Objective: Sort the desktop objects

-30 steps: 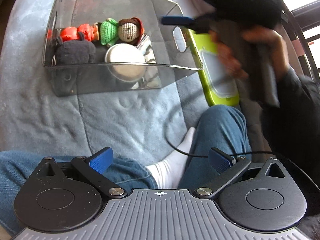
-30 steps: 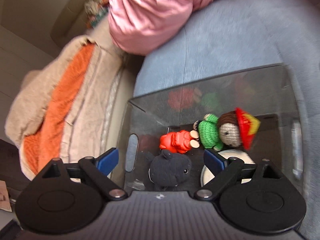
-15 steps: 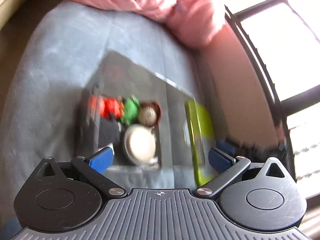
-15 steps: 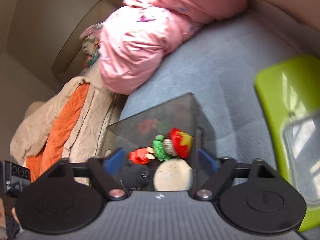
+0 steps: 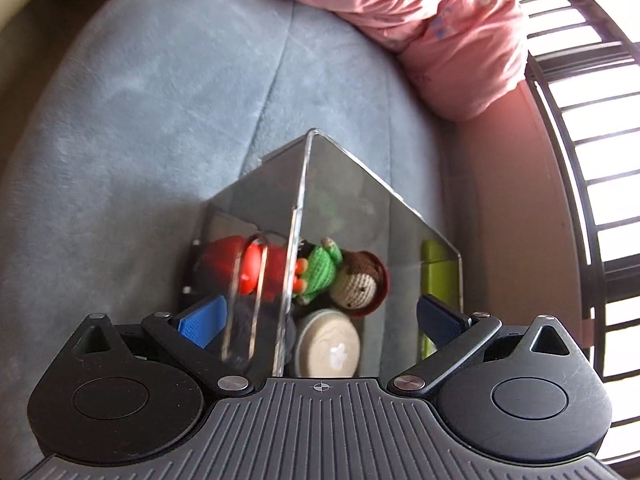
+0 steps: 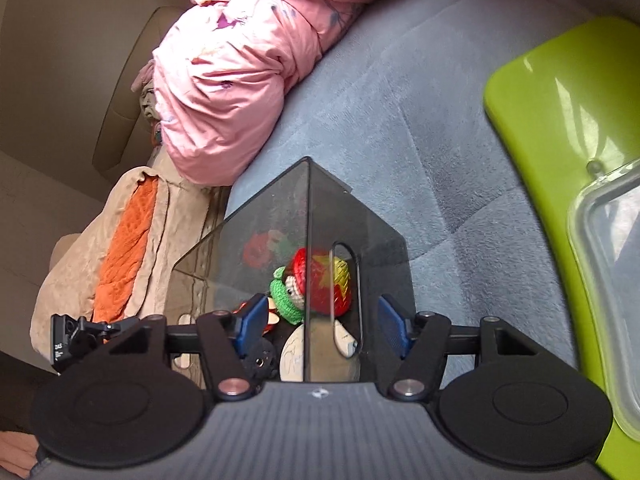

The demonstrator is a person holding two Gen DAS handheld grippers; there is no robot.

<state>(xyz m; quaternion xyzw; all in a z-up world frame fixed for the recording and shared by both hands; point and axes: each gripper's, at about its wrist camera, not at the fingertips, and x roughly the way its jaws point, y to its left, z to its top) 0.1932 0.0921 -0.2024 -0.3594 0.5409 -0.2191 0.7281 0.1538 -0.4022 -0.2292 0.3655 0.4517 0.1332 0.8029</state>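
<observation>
A smoky clear plastic bin (image 5: 360, 200) (image 6: 276, 216) sits on a blue-grey cushion. Inside lie a crocheted doll with green body and red hat (image 5: 352, 284) (image 6: 320, 284), a red toy figure (image 5: 248, 268), a dark plush (image 5: 260, 320) and a round white lid (image 5: 328, 348) (image 6: 296, 356). My left gripper (image 5: 320, 320) is open just above the bin's near corner. My right gripper (image 6: 320, 324) is open, its blue pads either side of the bin's near corner and handle slot. Neither holds anything.
A lime-green lid with a clear window (image 6: 568, 152) lies right of the bin, its edge showing behind the bin (image 5: 436, 264). A pink duvet (image 5: 432, 24) (image 6: 240, 68) is at the back. A beige and orange blanket (image 6: 128, 248) lies left. A barred window (image 5: 592, 160) is at right.
Both grippers have swung in over the bin and come closer to it. The left view went from my legs and the bin's side to looking down on its corner.
</observation>
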